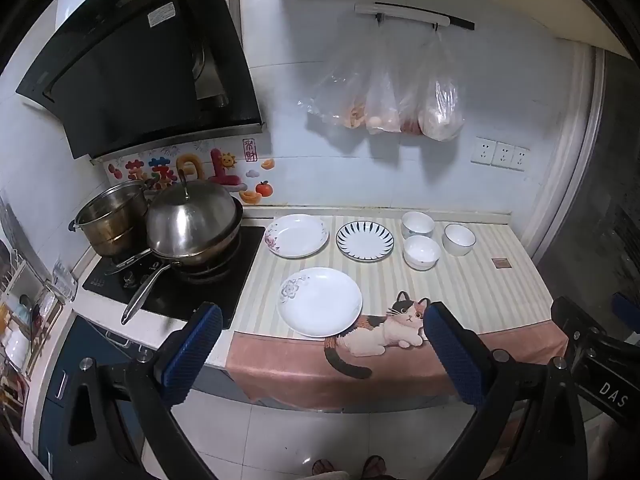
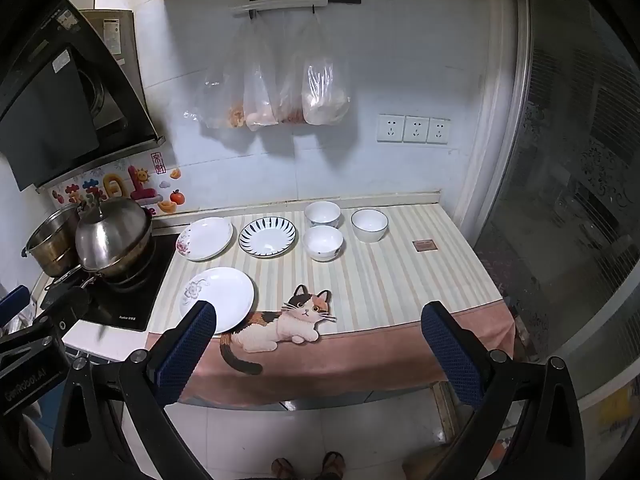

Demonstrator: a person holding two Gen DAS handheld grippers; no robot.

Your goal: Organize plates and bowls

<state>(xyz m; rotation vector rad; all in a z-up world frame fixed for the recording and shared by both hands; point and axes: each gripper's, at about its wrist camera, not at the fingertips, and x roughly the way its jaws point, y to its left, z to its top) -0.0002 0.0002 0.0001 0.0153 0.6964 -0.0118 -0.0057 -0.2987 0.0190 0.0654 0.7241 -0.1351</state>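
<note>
Three plates lie on the striped counter mat [image 1: 472, 292]: a white one with a grey flower [image 1: 319, 302] [image 2: 218, 299] nearest me, a white one with red flowers [image 1: 297, 235] [image 2: 205, 237] behind it, and a blue-striped plate [image 1: 364, 240] [image 2: 267, 236] beside that. Three white bowls stand to their right: one at the back [image 1: 417, 224] [image 2: 322, 213], one in front [image 1: 421, 252] [image 2: 323, 242], one on the far right [image 1: 459, 239] [image 2: 369, 224]. My left gripper [image 1: 322, 318] and right gripper [image 2: 318, 316] hover open before the counter edge, holding nothing.
A lidded wok [image 1: 196, 224] and a steel pot [image 1: 112, 218] sit on the black hob [image 1: 168, 296] at the left, the wok handle jutting toward me. Plastic bags [image 1: 392, 96] hang on the wall above. A glass door [image 2: 560, 200] bounds the right. A person's sandalled feet [image 2: 308, 466] show below.
</note>
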